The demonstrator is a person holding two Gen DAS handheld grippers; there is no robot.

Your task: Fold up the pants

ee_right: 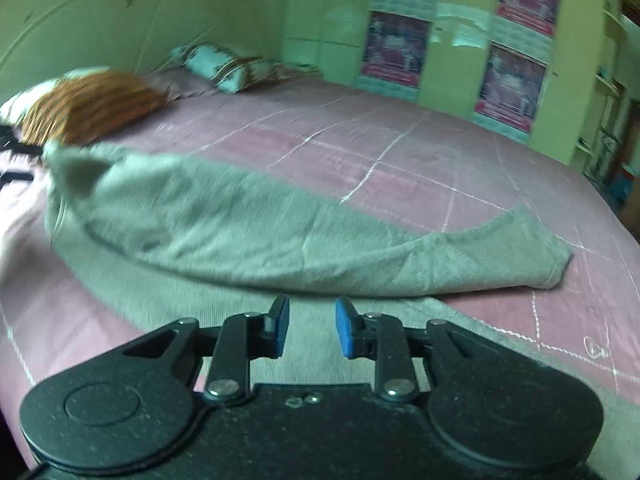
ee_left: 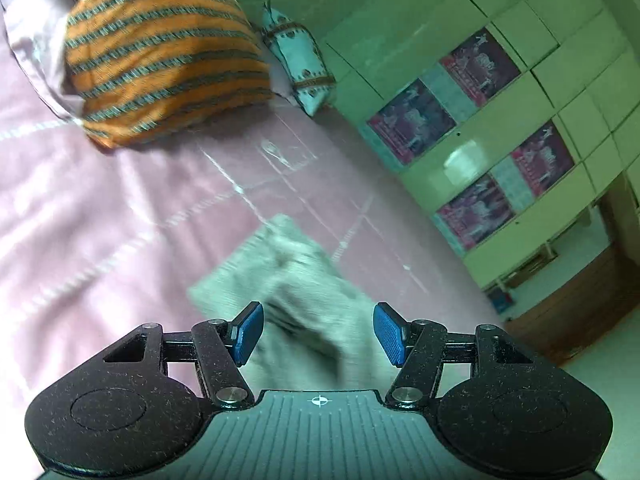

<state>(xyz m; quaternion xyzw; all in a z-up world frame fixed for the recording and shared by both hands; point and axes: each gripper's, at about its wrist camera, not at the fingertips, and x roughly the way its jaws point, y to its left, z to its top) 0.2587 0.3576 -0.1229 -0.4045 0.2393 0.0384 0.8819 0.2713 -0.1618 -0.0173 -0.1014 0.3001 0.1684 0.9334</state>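
Note:
Grey pants point(ee_right: 240, 232) lie across a pink bedspread point(ee_right: 400, 152), one layer folded over the other, with a rounded end at the right. In the left wrist view the pants point(ee_left: 296, 280) are blurred, a bunched end just ahead of the fingers. My left gripper point(ee_left: 320, 334) is open, its blue pads wide apart above the cloth and gripping nothing. My right gripper point(ee_right: 312, 328) is open by a narrower gap over the near layer of the pants, with no cloth pinched between the pads.
An orange striped pillow point(ee_left: 160, 60) and a light blue patterned pillow point(ee_left: 300, 64) lie at the head of the bed. A pale green wardrobe with posters point(ee_left: 480, 120) stands along the bed's far side. The pink bedspread point(ee_left: 100, 220) stretches to the left.

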